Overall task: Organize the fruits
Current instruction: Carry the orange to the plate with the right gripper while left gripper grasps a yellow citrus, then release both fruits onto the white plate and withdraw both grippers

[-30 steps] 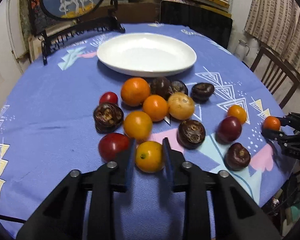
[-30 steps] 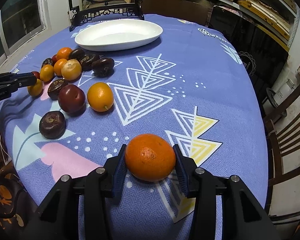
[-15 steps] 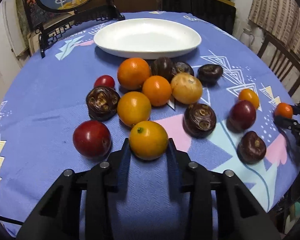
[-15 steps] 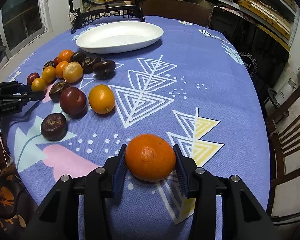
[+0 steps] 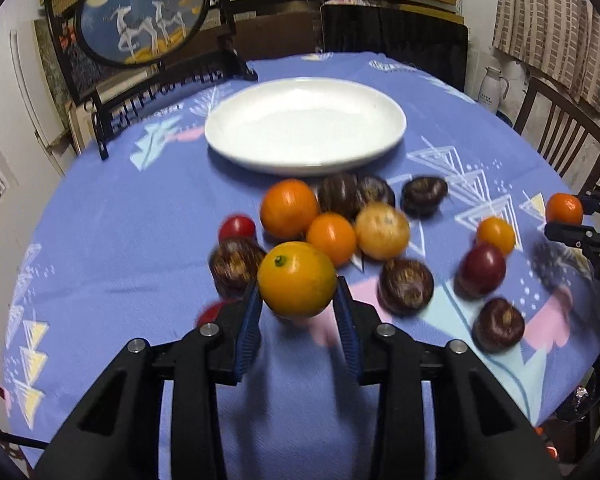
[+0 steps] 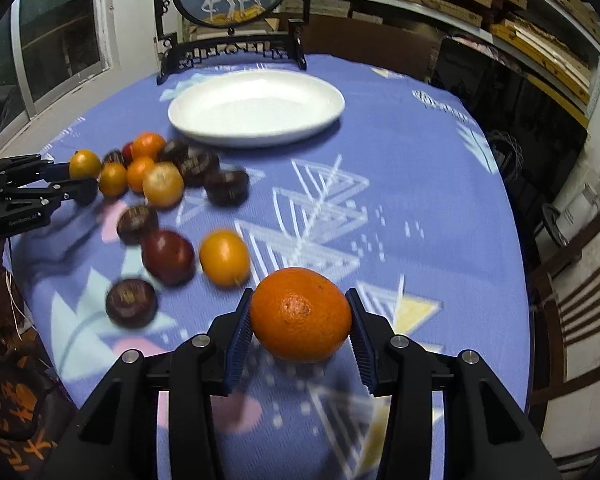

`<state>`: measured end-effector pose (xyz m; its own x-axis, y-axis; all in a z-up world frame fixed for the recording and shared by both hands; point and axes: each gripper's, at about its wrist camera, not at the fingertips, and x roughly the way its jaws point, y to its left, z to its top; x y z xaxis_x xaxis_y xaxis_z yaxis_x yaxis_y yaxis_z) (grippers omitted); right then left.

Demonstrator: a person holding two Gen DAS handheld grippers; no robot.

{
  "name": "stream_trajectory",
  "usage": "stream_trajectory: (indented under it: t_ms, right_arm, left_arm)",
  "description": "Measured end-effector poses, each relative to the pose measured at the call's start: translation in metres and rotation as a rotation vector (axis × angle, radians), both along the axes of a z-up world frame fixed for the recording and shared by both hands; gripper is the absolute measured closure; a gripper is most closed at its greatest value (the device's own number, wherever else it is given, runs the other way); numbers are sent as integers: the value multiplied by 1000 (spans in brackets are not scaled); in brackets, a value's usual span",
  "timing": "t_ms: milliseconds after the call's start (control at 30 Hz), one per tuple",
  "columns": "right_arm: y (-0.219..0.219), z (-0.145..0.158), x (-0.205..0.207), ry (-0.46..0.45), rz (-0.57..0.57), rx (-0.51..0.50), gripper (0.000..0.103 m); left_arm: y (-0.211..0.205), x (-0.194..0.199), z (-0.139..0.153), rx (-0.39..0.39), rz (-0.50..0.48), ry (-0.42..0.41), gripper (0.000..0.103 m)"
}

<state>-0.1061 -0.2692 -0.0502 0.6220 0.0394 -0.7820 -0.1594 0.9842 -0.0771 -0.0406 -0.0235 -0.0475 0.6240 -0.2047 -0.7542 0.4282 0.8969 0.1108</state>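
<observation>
Tablecloth (image 6: pixel 400 152) lies bare right of plate (image 6: pixel 324 116); fruit cluster (image 6: pixel 160 176) crowds left.

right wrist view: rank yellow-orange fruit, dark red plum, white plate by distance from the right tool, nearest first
1. Yellow-orange fruit: just ahead-left of the right tool, which grips an orange.
2. Dark red plum: left of that fruit, slightly farther out.
3. White plate: far end of the table, well beyond both.

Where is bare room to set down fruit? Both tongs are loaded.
The white plate holds nothing. The blue tablecloth right of the plate and fruit cluster is bare too. Between plate and tongs, the cluster crowds things.
</observation>
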Motion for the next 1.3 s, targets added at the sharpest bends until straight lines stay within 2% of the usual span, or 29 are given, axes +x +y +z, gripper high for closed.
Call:
stream_trajectory:
  t_ms: [200,433,600,800,833,900,933,1100,1167,1300]
  right_arm:
    - [21,24,38,-50,62,15,58]
    - [40,45,115,-85,97,95,58]
    - [54,43,174,-56,107,112,58]
    - [63,22,229,6,96,109,57]
    - [63,19,232,11,94,109,52]
    - [62,17,236,6,89,118,33]
    - [60,19,235,-16,72,121,32]
    - [49,25,222,-27,64,132,32]
    - [46,25,210,-26,67,136,32]
    - [45,25,170,-23,95,127,32]
  left_arm:
    - [-11,26,20,13,-14,-58,68]
    - [-30,86,27,15,3,-66,68]
    - [-40,131,23,25,32,-43,68]
    - [-49,174,6,54,61,2,67]
    - [-50,178,2,53,61,10,66]
    - [-49,182,-1,56,74,8,51]
    - [-47,182,-2,52,76,6,43]
    - [-35,172,3,30,81,-5,41]
    - [-29,162,7,22,89,-9,35]
    - [-19,138,14,16,78,-28,30]
